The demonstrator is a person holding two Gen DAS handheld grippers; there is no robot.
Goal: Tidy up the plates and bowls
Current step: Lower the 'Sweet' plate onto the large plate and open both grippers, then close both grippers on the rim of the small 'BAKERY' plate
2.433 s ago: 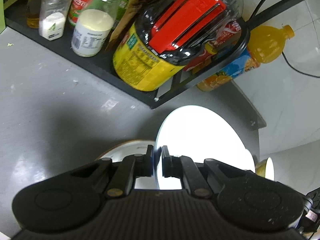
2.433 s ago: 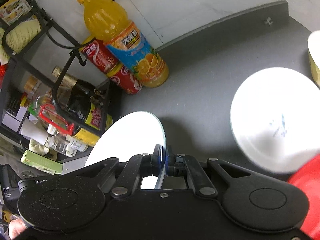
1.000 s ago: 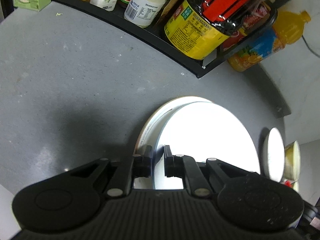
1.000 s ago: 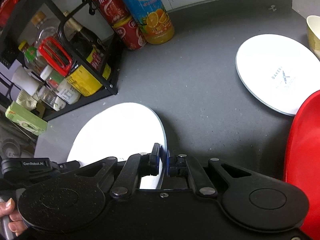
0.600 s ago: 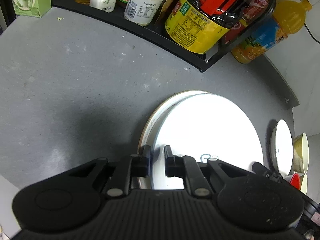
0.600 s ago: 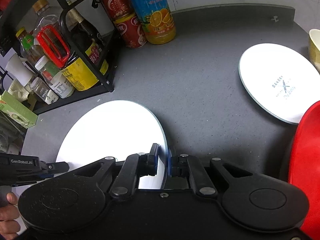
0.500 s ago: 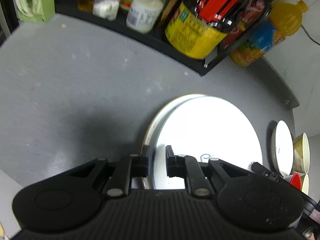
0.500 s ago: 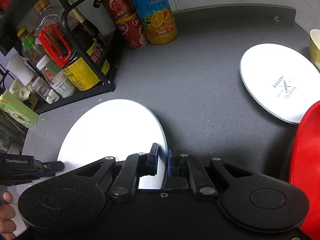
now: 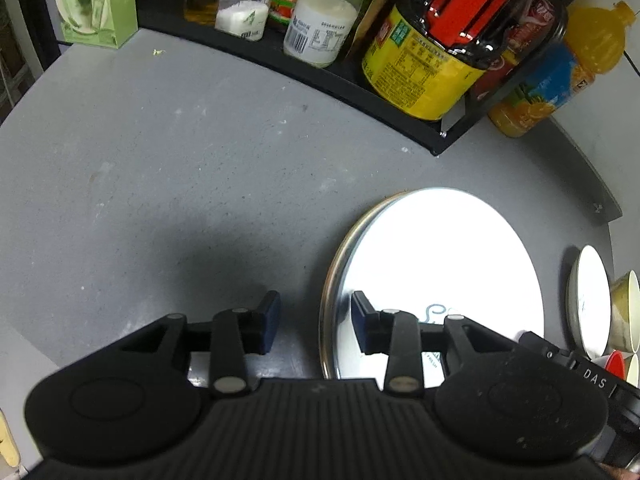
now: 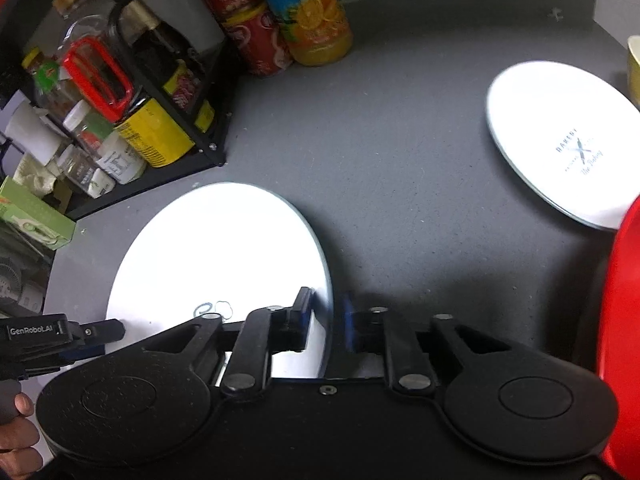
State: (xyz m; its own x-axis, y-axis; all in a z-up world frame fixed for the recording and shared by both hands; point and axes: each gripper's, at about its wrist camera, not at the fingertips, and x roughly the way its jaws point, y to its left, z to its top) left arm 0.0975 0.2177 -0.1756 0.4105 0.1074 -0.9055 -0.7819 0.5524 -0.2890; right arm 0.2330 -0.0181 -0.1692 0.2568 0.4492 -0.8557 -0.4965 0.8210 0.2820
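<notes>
A large white plate (image 9: 440, 264) lies on top of a gold-rimmed plate (image 9: 334, 264) on the grey counter. My left gripper (image 9: 314, 316) is open, its jaws astride the stack's near left rim. In the right wrist view the same white plate (image 10: 216, 252) lies flat, and my right gripper (image 10: 326, 318) is open with the plate's right rim between its jaws. A second white plate with "BAKERY" lettering (image 10: 560, 140) lies at the right. A red bowl (image 10: 620, 320) fills the right edge.
A black rack (image 9: 320, 76) with sauce bottles and jars stands at the back of the counter. An orange juice bottle (image 10: 308, 12) and red cans (image 10: 248, 28) stand beside it. A green box (image 9: 96, 0) is at the far left. Paper cups (image 9: 624, 312) stand at the right.
Both grippers have opened and let go of the white plate, which now rests on the gold-rimmed plate. Before that, both carried it down onto the stack.
</notes>
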